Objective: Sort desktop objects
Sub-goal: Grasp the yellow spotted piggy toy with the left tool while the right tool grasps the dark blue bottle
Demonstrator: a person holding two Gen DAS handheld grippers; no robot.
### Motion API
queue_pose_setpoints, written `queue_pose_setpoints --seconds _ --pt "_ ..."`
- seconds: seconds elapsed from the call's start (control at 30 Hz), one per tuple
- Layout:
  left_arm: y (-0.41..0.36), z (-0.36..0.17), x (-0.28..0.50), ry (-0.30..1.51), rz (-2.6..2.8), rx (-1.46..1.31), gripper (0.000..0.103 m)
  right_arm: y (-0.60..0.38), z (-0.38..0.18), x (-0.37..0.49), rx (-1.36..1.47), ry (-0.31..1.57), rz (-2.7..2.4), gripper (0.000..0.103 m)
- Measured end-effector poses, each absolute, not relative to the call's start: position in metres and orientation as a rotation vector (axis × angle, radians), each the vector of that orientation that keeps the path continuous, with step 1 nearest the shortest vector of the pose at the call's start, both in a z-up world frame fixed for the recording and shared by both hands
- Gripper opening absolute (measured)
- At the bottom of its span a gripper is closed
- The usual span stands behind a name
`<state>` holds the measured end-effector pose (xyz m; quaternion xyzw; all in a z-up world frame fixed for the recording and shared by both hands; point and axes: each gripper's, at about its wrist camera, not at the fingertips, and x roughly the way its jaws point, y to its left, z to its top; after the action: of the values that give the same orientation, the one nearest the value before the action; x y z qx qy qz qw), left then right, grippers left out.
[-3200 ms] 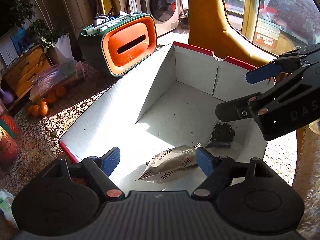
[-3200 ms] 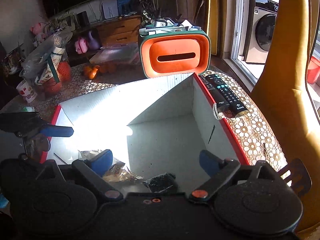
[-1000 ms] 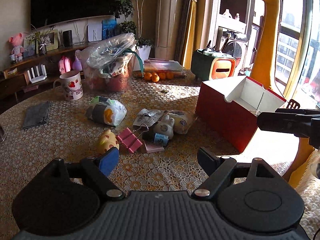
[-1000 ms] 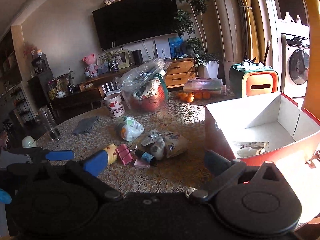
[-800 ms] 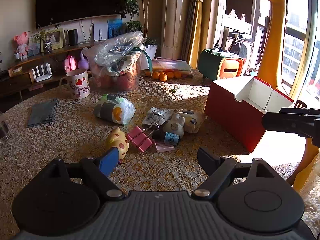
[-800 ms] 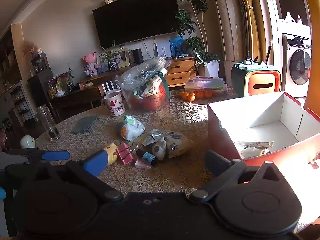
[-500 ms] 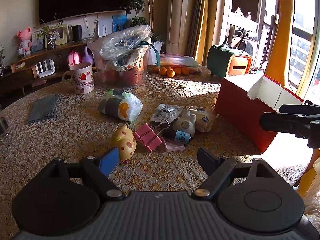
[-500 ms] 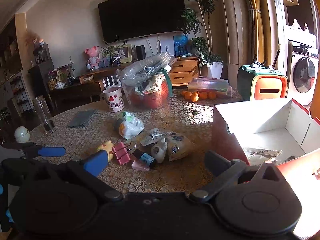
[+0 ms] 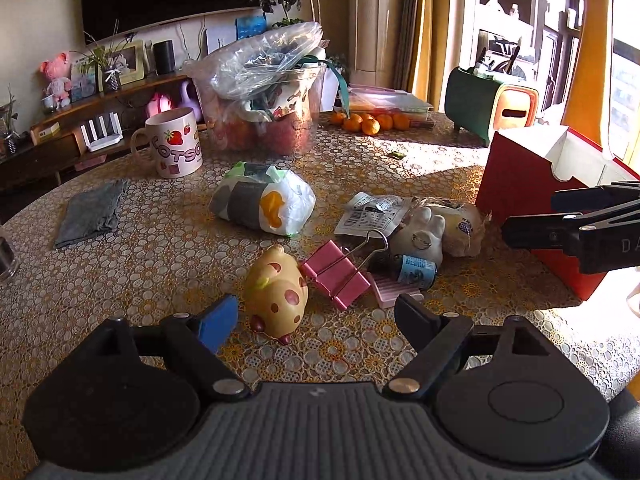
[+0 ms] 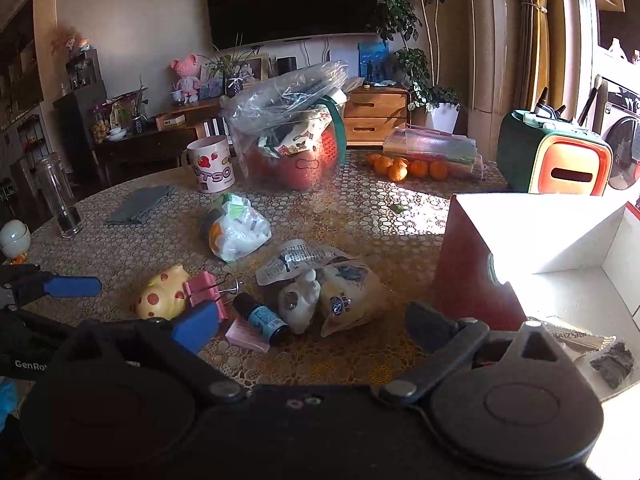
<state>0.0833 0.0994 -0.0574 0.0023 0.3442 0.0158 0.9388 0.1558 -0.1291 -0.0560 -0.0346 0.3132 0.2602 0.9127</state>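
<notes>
A red box (image 9: 532, 208) with white inside stands at the right; in the right wrist view (image 10: 472, 276) it holds a packet (image 10: 576, 338) and a dark lump (image 10: 612, 362). Loose things lie on the lace tablecloth: a yellow spotted toy (image 9: 276, 292), a pink binder clip (image 9: 336, 274), a small dark bottle (image 9: 412, 270), a white rabbit figure (image 9: 420, 232), a snack bag (image 9: 460, 224), a flat packet (image 9: 370, 208) and a wrapped white bundle (image 9: 264, 200). My left gripper (image 9: 316, 320) is open and empty, just before the toy. My right gripper (image 10: 312, 326) is open and empty, near the bottle.
A strawberry mug (image 9: 176, 142), a grey cloth (image 9: 94, 212), a bin with a plastic bag (image 9: 264, 108), oranges (image 9: 368, 122) and a green-orange case (image 9: 492, 108) stand farther back. A glass jar (image 10: 60, 200) is at the left. The table edge runs at the lower right.
Both grippers have pulled back out of the box and swung left to face the loose things; over the last second they have moved closer to the toy and clip. Both stay open.
</notes>
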Motion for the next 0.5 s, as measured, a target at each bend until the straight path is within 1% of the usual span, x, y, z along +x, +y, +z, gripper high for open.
queue_pose_setpoints --seconds 0.13,0.27,0.5 --pt "0.106 -0.067 0.093 0.713 0.055 0.014 0.085 -0.121 -0.063 0.163 -0.072 0.66 0.566 0.097" --pt "0.115 -0.075 0.103 0.724 0.072 0.006 0.085 -0.103 -0.074 0.166 -0.115 0.678 0.599 0.094" --pt "0.122 -0.086 0.111 0.733 0.075 0.008 0.085 -0.073 -0.092 0.169 -0.162 0.7 0.629 0.082"
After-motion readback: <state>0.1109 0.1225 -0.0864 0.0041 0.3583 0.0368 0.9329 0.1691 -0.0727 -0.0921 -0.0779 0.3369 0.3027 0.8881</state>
